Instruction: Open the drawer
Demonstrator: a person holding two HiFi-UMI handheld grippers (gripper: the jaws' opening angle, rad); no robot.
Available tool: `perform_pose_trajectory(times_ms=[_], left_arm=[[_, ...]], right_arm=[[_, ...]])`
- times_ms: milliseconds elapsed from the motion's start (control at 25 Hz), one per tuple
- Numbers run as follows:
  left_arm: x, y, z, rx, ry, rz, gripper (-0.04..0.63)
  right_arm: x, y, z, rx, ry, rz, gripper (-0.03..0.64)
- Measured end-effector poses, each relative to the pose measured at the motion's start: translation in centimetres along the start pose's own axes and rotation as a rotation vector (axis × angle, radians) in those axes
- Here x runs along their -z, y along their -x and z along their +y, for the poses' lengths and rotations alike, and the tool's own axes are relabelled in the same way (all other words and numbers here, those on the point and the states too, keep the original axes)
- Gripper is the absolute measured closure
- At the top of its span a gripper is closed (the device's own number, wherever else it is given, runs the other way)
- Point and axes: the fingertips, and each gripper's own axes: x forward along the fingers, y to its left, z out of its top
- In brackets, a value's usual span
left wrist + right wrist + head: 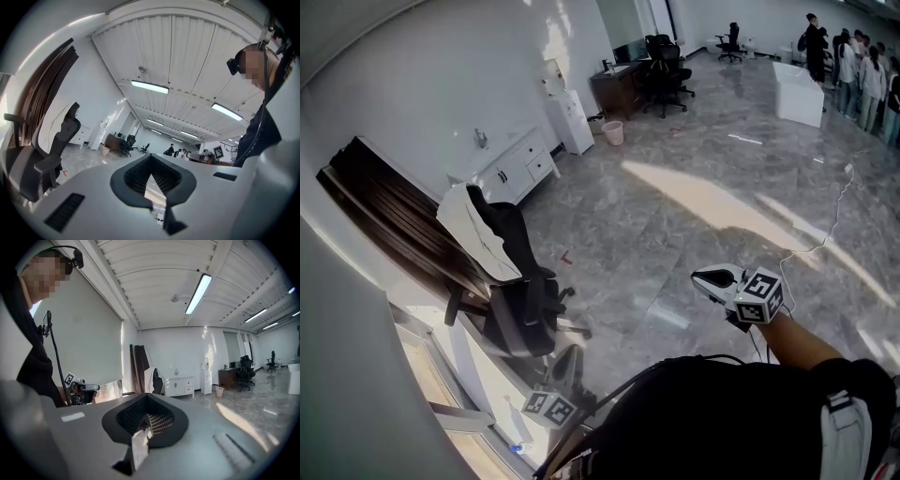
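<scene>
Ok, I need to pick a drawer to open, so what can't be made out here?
White cabinet, head view: too far and small to show drawer handles.
Right gripper view: equally small.
Left gripper view: tiny, partly behind the black chair.

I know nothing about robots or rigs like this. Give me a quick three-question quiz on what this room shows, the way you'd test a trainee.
1. True or false: the low white cabinet with drawers stands against the white wall, drawers shut.
2. What is draped over the nearest black swivel office chair? A) a white garment B) a red bag C) a blue towel
3. Fill in: the left tongs and the right tongs are both ____, with nothing between them.
Key: 1 true; 2 A; 3 shut.
</scene>
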Motion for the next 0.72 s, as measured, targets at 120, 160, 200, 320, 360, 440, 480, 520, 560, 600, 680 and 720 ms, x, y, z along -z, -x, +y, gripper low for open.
perform_pose_trajectory(times_ms=[120, 160, 200, 320, 360, 440, 480, 520, 560, 600, 680, 720], left_arm=[[-0.2, -0.5, 1.6, -0.01, 0.007, 0.006, 0.594], [-0.1, -0.8, 2.3, -0.012, 0.013, 0.009, 0.594], [-0.1, -1.2, 2.8, -0.019, 0.015, 0.013, 0.594], [-0.4, -3.3, 3.5, -0.046, 0.002, 0.021, 0.594], [-0.3, -4.3, 3.6, -0.046, -0.004, 0.015, 0.594], [-0.5, -6.7, 3.9, -0.058, -0.023, 0.003, 0.594], [-0.7, -8.0, 4.1, -0.07, -0.027, -0.004, 0.594], [-0.9, -9.4, 4.3, -0.082, -0.025, -0.012, 0.594], [-1.1, -10.9, 4.3, -0.092, -0.023, -0.021, 0.594], [-1.2, -12.4, 4.1, -0.097, -0.024, -0.027, 0.594], [-1.0, -15.6, 3.6, -0.105, -0.04, -0.03, 0.594], [-0.9, -17.2, 3.4, -0.111, -0.045, -0.031, 0.594]], right_arm=[[-0.2, -1.8, -1.0, -0.001, -0.005, 0.003, 0.615], [-0.3, -2.5, -1.4, -0.004, -0.008, 0.001, 0.615], [-0.4, -3.2, -1.9, -0.01, -0.01, -0.002, 0.615], [-0.5, -4.7, -4.3, -0.035, -0.011, -0.011, 0.615], [-0.4, -5.1, -5.5, -0.045, -0.013, -0.014, 0.615], [-0.4, -5.8, -8.3, -0.061, -0.014, -0.019, 0.615], [-0.5, -6.3, -9.9, -0.07, -0.016, -0.023, 0.615], [-0.8, -6.8, -11.5, -0.078, -0.02, -0.026, 0.615], [-1.1, -7.3, -13.1, -0.086, -0.022, -0.029, 0.615], [-1.6, -7.6, -14.8, -0.094, -0.021, -0.03, 0.615], [-2.5, -8.1, -18.1, -0.111, -0.008, -0.032, 0.615], [-3.0, -8.3, -19.8, -0.118, -0.001, -0.034, 0.615]])
